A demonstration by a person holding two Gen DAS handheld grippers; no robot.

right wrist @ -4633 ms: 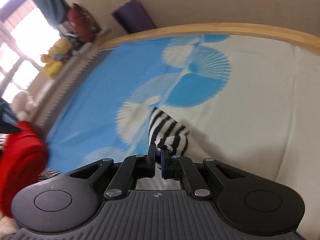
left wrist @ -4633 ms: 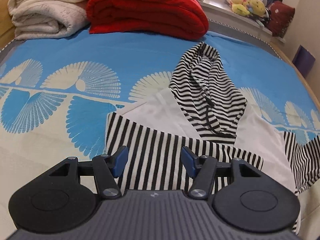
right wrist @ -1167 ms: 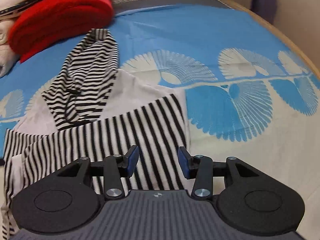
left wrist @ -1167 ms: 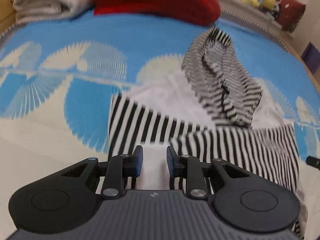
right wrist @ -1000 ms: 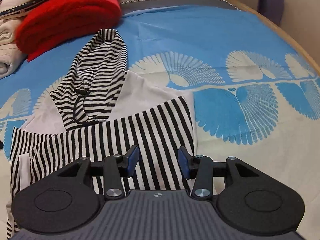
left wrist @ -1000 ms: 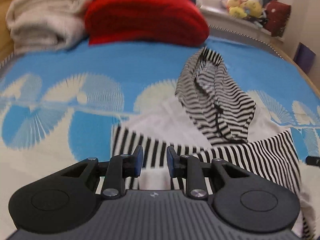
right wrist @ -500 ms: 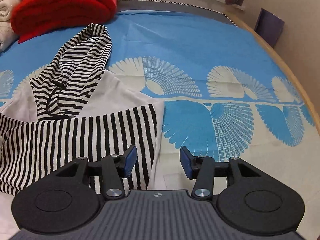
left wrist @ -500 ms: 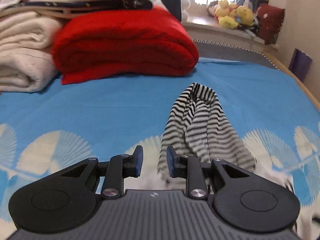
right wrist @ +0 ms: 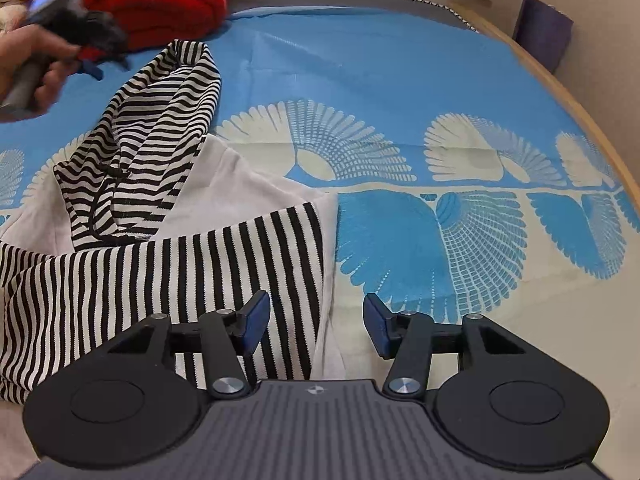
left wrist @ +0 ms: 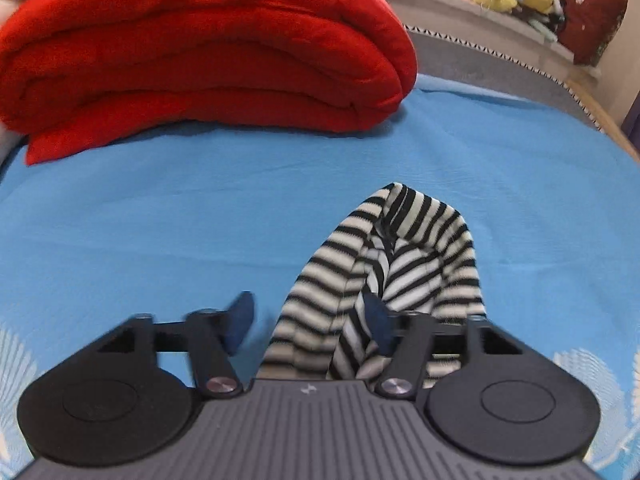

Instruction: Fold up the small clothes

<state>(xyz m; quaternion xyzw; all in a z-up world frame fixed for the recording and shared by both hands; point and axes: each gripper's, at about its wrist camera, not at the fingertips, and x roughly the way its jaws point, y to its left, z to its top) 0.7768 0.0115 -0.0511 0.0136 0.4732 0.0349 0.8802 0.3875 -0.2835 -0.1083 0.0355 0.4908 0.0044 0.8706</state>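
Hoodie point(right wrist: 168, 240) is lying on the blue bedspread point(right wrist: 360, 80), sleeves folded across. Left gripper point(left wrist: 308, 326) is opening over the striped hood point(left wrist: 400, 256), gripping nothing. Right gripper point(right wrist: 316, 322) is hovering, fingers apart, straddling the hoodie's edge.

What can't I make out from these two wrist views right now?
- Left wrist view: the left gripper, its jaws opening, blocks the base of the striped hood and the garment's body.
- Left wrist view: its fingers are motion-blurred; contact with the hood is unclear.
- Right wrist view: the hoodie runs off the left edge; its hem hides under the right gripper.
- Right wrist view: the person's hand is blurred.
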